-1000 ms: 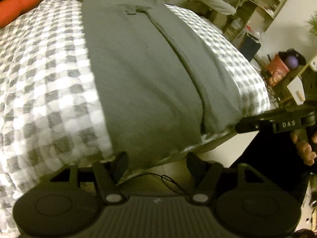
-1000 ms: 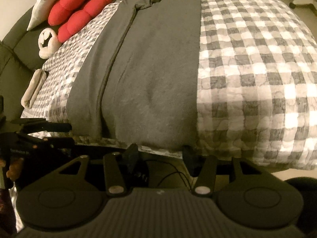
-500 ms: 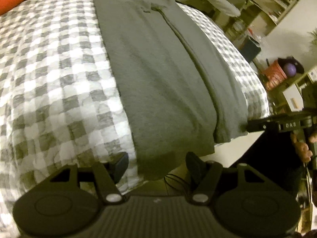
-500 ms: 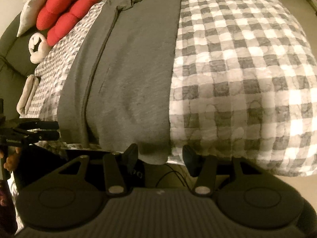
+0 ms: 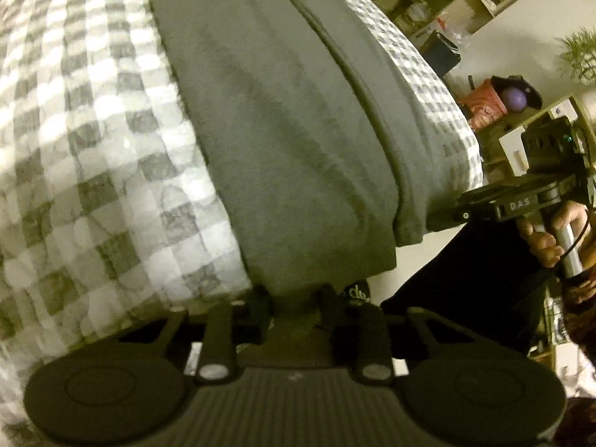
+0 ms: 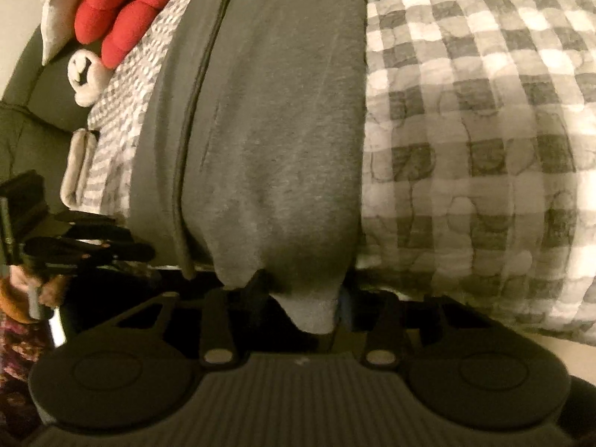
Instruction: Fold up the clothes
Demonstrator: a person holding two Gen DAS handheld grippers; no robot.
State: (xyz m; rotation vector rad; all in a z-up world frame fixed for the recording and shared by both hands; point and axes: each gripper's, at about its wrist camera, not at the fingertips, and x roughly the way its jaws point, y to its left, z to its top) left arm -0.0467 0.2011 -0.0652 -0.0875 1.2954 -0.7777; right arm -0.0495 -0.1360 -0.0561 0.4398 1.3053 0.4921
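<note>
Grey shirt is laid out long on the checked quilt, folded lengthwise, with its near hem hanging off the edge of the bed. Left gripper is clamped on the hem corner at its side, cloth bunched between the fingers. Right gripper is pinched on the other hem corner, a little tongue of fabric poking down through the jaws. Red cushion sits up by the far end.
</note>
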